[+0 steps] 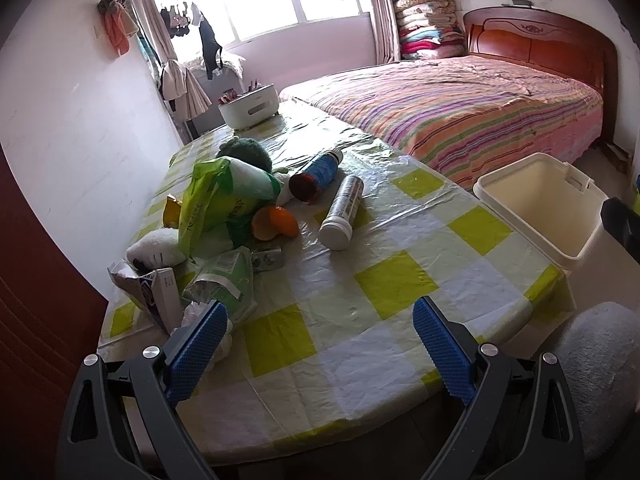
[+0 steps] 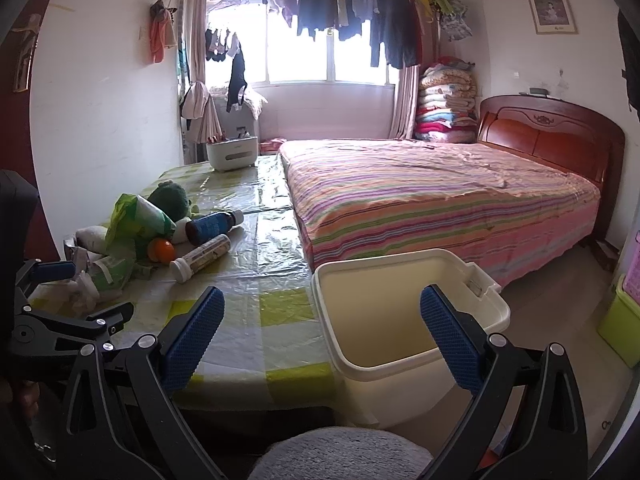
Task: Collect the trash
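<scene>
While you hold both tools over the near edge of the surface [image 1: 360, 344], your left claw [image 1: 320, 322] has its blue pads spread wide and nothing is between them. Its left pad is just beside a crumpled white tissue [image 1: 196, 314] and a green and white wrapper [image 1: 226, 284] at the near left corner. Your right claw [image 2: 322, 316] is also wide open and empty; it hangs over the cream bin [image 2: 404, 320], which stands against the right edge of the surface, beside the bed [image 2: 440, 204]. A grey cushion [image 2: 340, 456] is under this claw, at the bottom of the right view.

You find the trash in one heap along the left edge. A torn white carton [image 1: 154, 288] lies at the near end of the heap, with a white plush toy [image 1: 158, 248] behind it. Further in, a green plastic bag [image 1: 216, 200] leans over an orange peel [image 1: 276, 222]. A white tube [image 1: 344, 212] lies on its side next to the peel, and a brown bottle with blue label [image 1: 318, 176] lies just behind it. A green plush toy [image 1: 244, 152] sits behind the bag. At the far edge of the surface stands a white container [image 1: 250, 106].
</scene>
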`<state>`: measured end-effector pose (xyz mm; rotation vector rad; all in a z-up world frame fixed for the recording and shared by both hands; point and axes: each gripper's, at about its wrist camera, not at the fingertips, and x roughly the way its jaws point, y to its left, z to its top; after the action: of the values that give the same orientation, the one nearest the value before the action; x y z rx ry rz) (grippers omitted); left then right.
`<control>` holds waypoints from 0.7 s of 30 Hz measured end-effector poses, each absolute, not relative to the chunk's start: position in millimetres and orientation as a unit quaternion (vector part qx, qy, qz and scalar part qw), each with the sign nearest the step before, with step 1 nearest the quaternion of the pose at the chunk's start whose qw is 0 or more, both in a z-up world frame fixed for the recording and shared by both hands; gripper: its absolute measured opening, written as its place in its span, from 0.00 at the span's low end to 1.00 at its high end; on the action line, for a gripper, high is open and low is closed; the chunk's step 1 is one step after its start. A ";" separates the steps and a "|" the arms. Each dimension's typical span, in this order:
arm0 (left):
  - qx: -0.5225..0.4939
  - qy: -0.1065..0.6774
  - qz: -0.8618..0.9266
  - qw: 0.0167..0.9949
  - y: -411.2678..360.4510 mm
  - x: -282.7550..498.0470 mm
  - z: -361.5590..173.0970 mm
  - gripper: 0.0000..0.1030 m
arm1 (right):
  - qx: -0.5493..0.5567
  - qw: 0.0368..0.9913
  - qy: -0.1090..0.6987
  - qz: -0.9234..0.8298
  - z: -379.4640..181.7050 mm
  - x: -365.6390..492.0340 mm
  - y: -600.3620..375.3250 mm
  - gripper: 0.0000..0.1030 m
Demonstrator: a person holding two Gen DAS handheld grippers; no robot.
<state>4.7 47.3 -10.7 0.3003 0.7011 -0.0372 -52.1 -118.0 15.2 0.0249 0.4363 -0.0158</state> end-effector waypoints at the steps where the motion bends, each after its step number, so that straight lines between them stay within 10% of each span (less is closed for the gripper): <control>1: 0.146 0.342 -0.018 0.928 48.4 5.5 -10.9 0.89 | 0.012 0.976 0.217 -0.007 14.9 -51.3 -117.1 0.94; 21: 0.132 0.351 -0.011 0.927 65.3 9.4 -16.4 0.89 | 0.008 0.975 0.223 0.014 11.6 -43.2 -104.2 0.94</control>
<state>9.4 65.3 -16.4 0.2705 0.7191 -0.0228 -43.2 -104.2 11.6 0.0161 0.4499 0.0276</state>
